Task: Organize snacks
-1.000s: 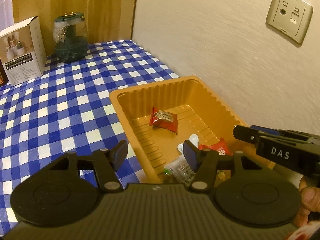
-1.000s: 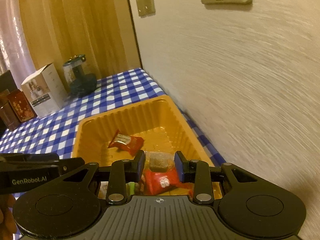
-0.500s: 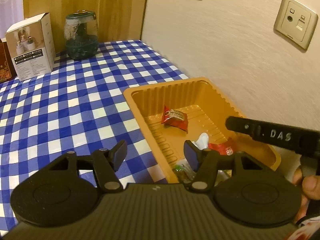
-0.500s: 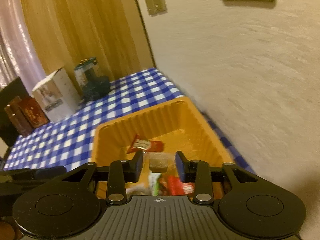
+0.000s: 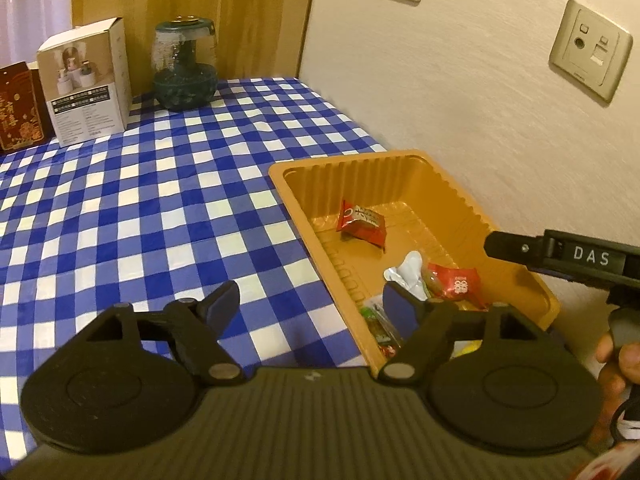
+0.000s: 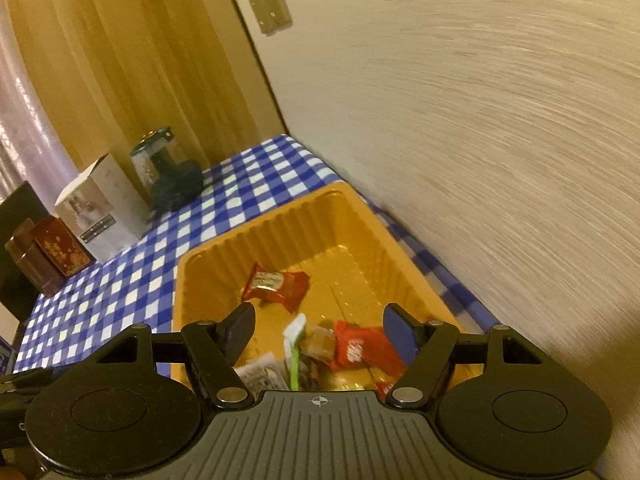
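An orange plastic tray (image 5: 360, 176) sits on the blue checked cloth against the wall. It holds a red packet (image 5: 362, 224), a red candy (image 5: 454, 282), a white wrapper (image 5: 406, 272) and a green packet (image 5: 376, 320). My left gripper (image 5: 311, 302) hovers over the tray's near left rim, its jaws opening with nothing between them. My right gripper (image 6: 319, 322) hangs above the tray (image 6: 280, 220) with its jaws opening. A brown snack in clear wrap (image 6: 318, 340) lies loose on the pile below them, beside a red candy (image 6: 356, 350).
At the far end of the table stand a white carton (image 5: 86, 84), a dark glass jar (image 5: 184, 68) and a red box (image 5: 20, 108). The wall with sockets (image 5: 588, 50) runs close along the tray's right side. A hand (image 5: 616, 364) grips the right tool.
The right jaws have spread and the brown snack they pinched now lies in the tray. The left gripper has drawn back to the left of the tray and its jaws have widened.
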